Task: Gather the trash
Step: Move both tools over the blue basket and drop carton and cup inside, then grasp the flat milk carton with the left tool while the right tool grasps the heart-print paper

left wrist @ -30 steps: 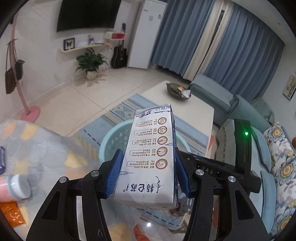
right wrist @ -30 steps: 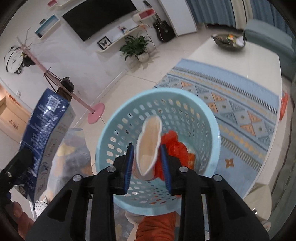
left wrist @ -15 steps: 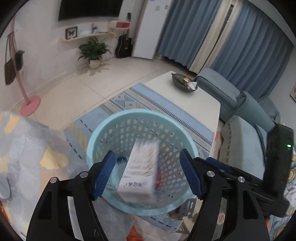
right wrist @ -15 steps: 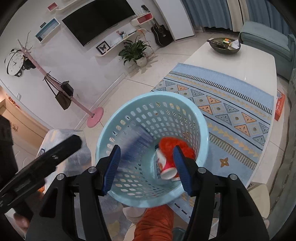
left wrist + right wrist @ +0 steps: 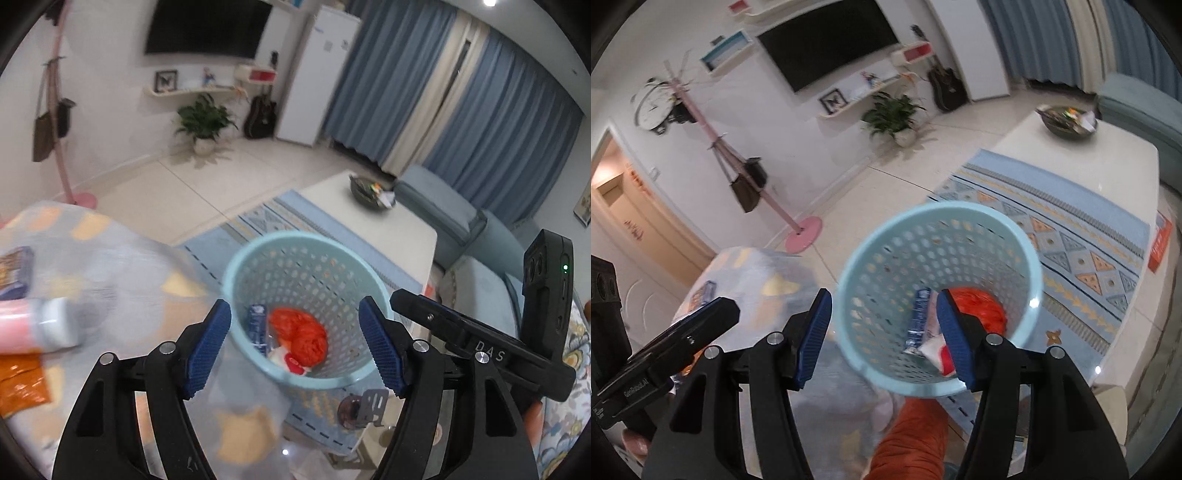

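Note:
A light blue perforated basket (image 5: 236, 269) (image 5: 849, 295) stands on the floor below both grippers. Inside it lie a blue and white milk carton (image 5: 258, 325) (image 5: 918, 319), a crumpled red bag (image 5: 304, 336) (image 5: 982, 306) and a white and red paper cup (image 5: 291, 360) (image 5: 936, 350). My left gripper (image 5: 293, 308) hangs open above the basket with nothing between its blue pads. My right gripper (image 5: 882, 295) is open too and holds nothing, over the basket's near rim. Each wrist view shows the other gripper's black body at its side.
A cloth-covered table (image 5: 122, 258) at the left carries a pink bottle (image 5: 33, 328), an orange packet (image 5: 18, 384) and a blue pack (image 5: 14, 266). Beyond the basket lie a patterned rug (image 5: 1071, 221) and a white coffee table (image 5: 388, 229) with a dark bowl (image 5: 371, 188). A person's orange sleeve (image 5: 912, 435) is below.
Both grippers have opened. The carton fell from the left gripper and the paper cup from the right into the basket. Both grippers have since drawn back from the basket.

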`<state>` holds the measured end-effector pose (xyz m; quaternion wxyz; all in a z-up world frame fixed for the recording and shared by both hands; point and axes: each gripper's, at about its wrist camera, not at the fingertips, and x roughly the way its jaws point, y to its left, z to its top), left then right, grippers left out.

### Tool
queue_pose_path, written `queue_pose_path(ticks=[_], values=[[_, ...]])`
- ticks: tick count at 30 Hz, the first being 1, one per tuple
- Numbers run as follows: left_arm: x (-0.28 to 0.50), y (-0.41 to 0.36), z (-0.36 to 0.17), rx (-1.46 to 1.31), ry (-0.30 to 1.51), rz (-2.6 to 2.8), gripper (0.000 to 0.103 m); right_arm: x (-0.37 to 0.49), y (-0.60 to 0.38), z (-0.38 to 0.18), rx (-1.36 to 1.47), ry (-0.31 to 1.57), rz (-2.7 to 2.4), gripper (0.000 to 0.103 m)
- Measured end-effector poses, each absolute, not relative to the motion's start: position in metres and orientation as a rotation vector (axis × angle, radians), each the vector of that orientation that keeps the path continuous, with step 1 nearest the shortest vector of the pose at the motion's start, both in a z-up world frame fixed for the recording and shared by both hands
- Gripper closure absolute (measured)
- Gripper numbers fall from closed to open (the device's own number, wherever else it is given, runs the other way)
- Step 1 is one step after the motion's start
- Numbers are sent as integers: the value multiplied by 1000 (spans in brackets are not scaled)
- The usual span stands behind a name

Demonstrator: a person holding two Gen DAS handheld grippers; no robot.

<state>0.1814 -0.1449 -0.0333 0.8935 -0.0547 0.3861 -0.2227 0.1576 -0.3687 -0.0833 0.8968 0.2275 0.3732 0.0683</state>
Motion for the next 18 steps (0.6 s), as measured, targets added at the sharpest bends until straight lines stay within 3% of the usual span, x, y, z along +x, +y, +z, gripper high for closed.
queue_pose_path(ticks=[9, 18], values=[[120, -61, 7, -139, 700, -236, 29, 139, -304, -40, 361, 692, 284, 45], [74, 63, 4, -224, 695, 149, 23, 129, -204, -34, 173, 699, 495, 40]])
